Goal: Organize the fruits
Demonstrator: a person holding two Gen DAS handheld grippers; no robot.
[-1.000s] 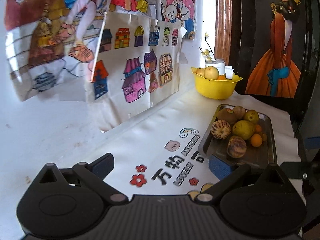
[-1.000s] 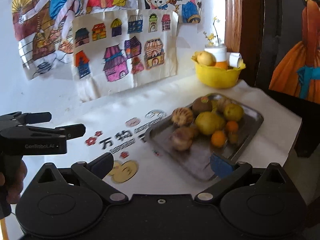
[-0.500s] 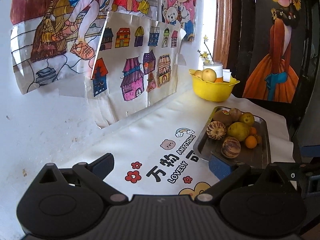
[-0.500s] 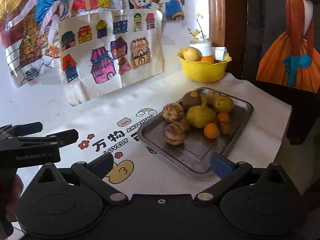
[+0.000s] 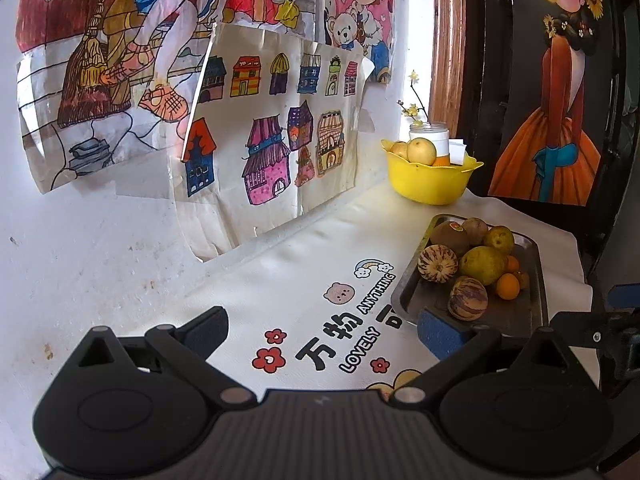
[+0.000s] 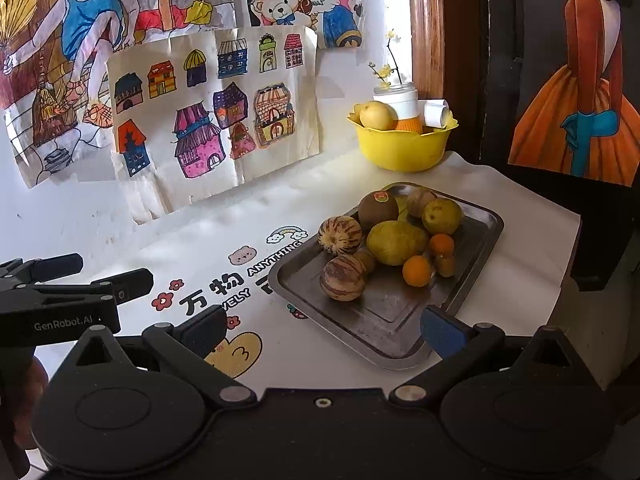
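My left gripper (image 5: 322,334) hangs above the printed white cloth (image 5: 304,280), jaws spread wide with nothing between them; its blue pads (image 5: 440,332) sit apart, one near the corner of the metal tray (image 5: 538,300). My right gripper (image 6: 322,330) is likewise fully spread and empty, poised over the near edge of the same tray (image 6: 400,344). From the right wrist view the left gripper (image 6: 116,276) appears to the left of the tray, above the cloth's red flower print, and part of the hand holding it shows at the frame's left edge.

All fruit to be organized lies on the tray, taken here as the landmark:
- Two striped round fruits: one at the tray's left rim (image 6: 340,235), one nearer me toward the tray's middle (image 6: 343,278).
- A brown kiwi with a sticker (image 6: 378,209) at the far left corner.
- A large yellow-green fruit (image 6: 396,242) at the centre, touching the kiwi and the striped fruit beside it.
- A smaller green-yellow fruit (image 6: 442,216) toward the far right side.
- Two small oranges (image 6: 417,271) just right of centre.
- One more brownish fruit at the far edge; I cannot tell its kind.

Beyond the tray's far end, against the wall, stands a yellow bowl (image 6: 400,148) holding a pale round fruit (image 6: 378,115) and a white jar. Children's drawings (image 6: 208,112) cover the wall left of the bowl.
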